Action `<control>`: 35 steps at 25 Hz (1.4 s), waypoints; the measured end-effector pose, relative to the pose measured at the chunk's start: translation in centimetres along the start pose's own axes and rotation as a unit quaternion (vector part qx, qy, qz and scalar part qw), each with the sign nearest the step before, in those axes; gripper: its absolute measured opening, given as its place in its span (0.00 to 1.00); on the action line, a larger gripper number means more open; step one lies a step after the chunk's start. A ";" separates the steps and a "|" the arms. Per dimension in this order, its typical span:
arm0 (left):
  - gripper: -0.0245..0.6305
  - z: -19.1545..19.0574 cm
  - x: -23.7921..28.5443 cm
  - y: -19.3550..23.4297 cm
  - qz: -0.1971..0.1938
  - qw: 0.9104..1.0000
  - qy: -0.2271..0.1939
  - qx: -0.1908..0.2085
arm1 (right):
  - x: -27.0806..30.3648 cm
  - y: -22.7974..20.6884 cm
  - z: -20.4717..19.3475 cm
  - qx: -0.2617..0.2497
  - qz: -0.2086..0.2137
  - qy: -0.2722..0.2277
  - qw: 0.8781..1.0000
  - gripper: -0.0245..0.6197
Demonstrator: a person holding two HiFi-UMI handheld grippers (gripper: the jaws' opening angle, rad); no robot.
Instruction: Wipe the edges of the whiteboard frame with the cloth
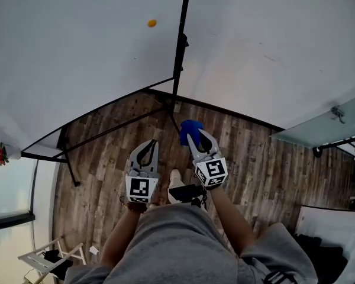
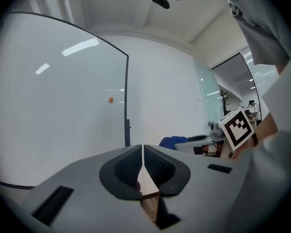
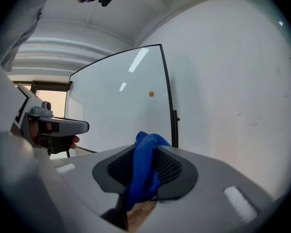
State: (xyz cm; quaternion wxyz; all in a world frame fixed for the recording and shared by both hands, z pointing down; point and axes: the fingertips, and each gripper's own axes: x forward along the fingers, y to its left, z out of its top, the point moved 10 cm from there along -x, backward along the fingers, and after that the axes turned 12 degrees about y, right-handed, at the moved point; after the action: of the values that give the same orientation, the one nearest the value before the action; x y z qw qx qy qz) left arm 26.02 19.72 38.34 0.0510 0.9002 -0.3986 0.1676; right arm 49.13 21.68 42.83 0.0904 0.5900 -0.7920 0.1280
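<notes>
Head view: our right gripper (image 1: 197,136) pinches the cloth (image 1: 187,128); our left gripper (image 1: 150,144) is closed, empty. Frame (image 1: 181,40) stands at twelve o'clock.

Whiteboard (image 3: 121,106) face glossy, smooth, with reflected light streaks. Frame (image 1: 178,46) thin, black, matt. Cloth (image 3: 144,166) blue, soft, fuzzy. Floor (image 1: 248,158) at 3 o'clock in the head view: weathered wood planks, matt. Left gripper (image 2: 143,147) and right gripper (image 3: 146,148) shells matt grey plastic, with black ribbed pads (image 2: 127,171).
</notes>
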 end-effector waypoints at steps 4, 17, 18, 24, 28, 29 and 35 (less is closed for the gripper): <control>0.07 0.6 3.4 0.6 0.028 0.999 0.014 -0.008 | 4.1 -3.5 -0.1 -0.007 0.026 0.018 0.999 0.23; 0.07 -1.1 10.8 10.0 0.056 0.996 0.054 -0.053 | 18.7 -6.4 -1.8 -0.044 0.059 0.098 0.992 0.23; 0.07 -1.1 11.4 10.9 0.050 0.996 0.054 -0.053 | 19.6 -6.4 -2.1 -0.047 0.054 0.108 0.992 0.23; 0.07 -1.0 15.0 15.3 0.007 0.998 0.054 -0.029 | 25.2 -7.9 -3.4 -0.043 0.015 0.151 0.987 0.23; 0.07 -0.2 16.5 17.1 -0.007 0.998 0.061 -0.011 | 28.0 -9.8 -4.2 -0.037 -0.009 0.165 0.986 0.23; 0.07 0.0 16.8 17.3 -0.008 0.998 0.065 -0.009 | 28.5 -10.3 -4.6 -0.032 -0.012 0.169 0.985 0.23; 0.07 0.7 18.8 18.1 0.001 0.996 0.089 0.005 | 32.9 -12.6 -7.5 -0.007 -0.032 0.190 0.981 0.23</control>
State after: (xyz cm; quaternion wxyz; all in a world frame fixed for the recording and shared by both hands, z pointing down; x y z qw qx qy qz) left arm 24.61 -5.83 43.39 0.0818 0.8815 -0.3926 0.2493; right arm 51.71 -9.38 60.88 0.2475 0.5794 -0.7420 0.2292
